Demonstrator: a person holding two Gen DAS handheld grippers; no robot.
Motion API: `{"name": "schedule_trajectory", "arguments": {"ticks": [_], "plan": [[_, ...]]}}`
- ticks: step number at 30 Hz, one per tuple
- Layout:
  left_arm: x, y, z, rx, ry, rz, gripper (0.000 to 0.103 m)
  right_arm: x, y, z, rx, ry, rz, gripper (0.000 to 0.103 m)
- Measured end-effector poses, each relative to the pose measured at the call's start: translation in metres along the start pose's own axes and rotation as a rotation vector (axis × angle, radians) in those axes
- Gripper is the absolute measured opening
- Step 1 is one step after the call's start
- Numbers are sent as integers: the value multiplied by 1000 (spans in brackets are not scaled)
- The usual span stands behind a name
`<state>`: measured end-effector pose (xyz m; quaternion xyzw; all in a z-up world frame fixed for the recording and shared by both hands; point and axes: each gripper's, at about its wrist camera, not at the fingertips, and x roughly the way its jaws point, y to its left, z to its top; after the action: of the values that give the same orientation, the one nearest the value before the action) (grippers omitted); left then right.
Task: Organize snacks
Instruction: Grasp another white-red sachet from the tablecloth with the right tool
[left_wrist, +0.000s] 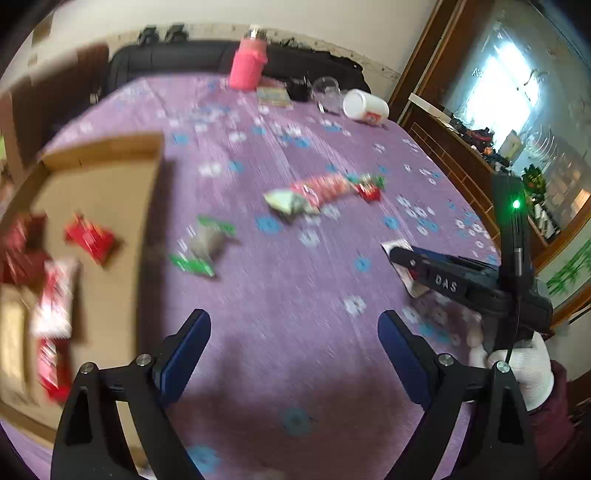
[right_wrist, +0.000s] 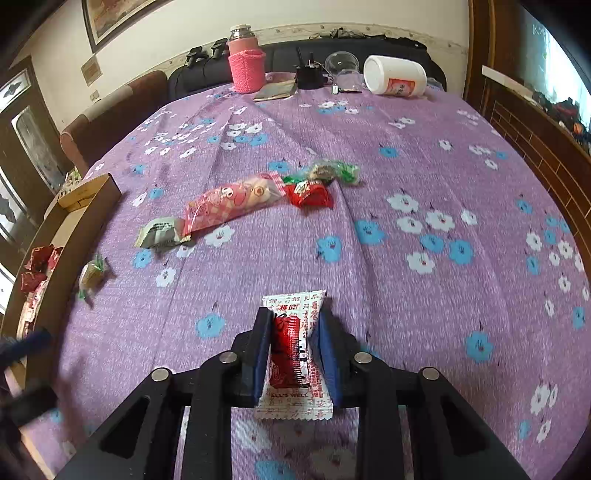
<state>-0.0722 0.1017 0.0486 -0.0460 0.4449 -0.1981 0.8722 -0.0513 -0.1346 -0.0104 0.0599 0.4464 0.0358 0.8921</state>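
My right gripper (right_wrist: 294, 314) is shut on a white-and-red snack packet (right_wrist: 295, 369) that lies on the purple flowered tablecloth (right_wrist: 406, 166); the packet's sides curl up against the pads. From the left wrist view, that gripper (left_wrist: 402, 258) is at the right, held by a white-gloved hand (left_wrist: 524, 365). My left gripper (left_wrist: 293, 317) hangs open over bare cloth with nothing between its fingers. A cardboard box (left_wrist: 103, 177) to its left holds several red and white packets. On the cloth lie a long pink packet (right_wrist: 232, 205), a grey-green packet (right_wrist: 159, 232), a red candy (right_wrist: 308, 195) and green-ended candies (right_wrist: 92, 275).
At the table's far edge stand a pink-sleeved bottle (right_wrist: 245, 62), a black device (right_wrist: 308, 75), a clear cup (right_wrist: 341, 62) and a white jar on its side (right_wrist: 395, 75). A wooden cabinet (right_wrist: 535, 129) runs along the right. A brown chair (right_wrist: 110, 110) stands at the far left.
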Motion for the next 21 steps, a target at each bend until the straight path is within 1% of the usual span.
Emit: {"name": "schedule_trajectory", "arguments": {"ticks": [2,4,8,12,15,17,21], "plan": [[-2,3,10,7,-12,6,92,1,-6,3,21,-26,27,25],[1,7,19,7,-16,24,92,4,-17,5,58,-63,106,25],[20,12,39,7,13,35,92,6,-28,6,123,-76,168,25],[51,2,61,61,63,39,92,7,-31,5,151,-71,184,25],[77,-9,74,123,101,40,92,8,-34,5,166,-65,194,25],[90,-13,81,148,112,54,92,8,-35,5,167,-63,195,25],[112,-16,91,182,133,47,92,8,-35,5,171,-60,199,25]]}}
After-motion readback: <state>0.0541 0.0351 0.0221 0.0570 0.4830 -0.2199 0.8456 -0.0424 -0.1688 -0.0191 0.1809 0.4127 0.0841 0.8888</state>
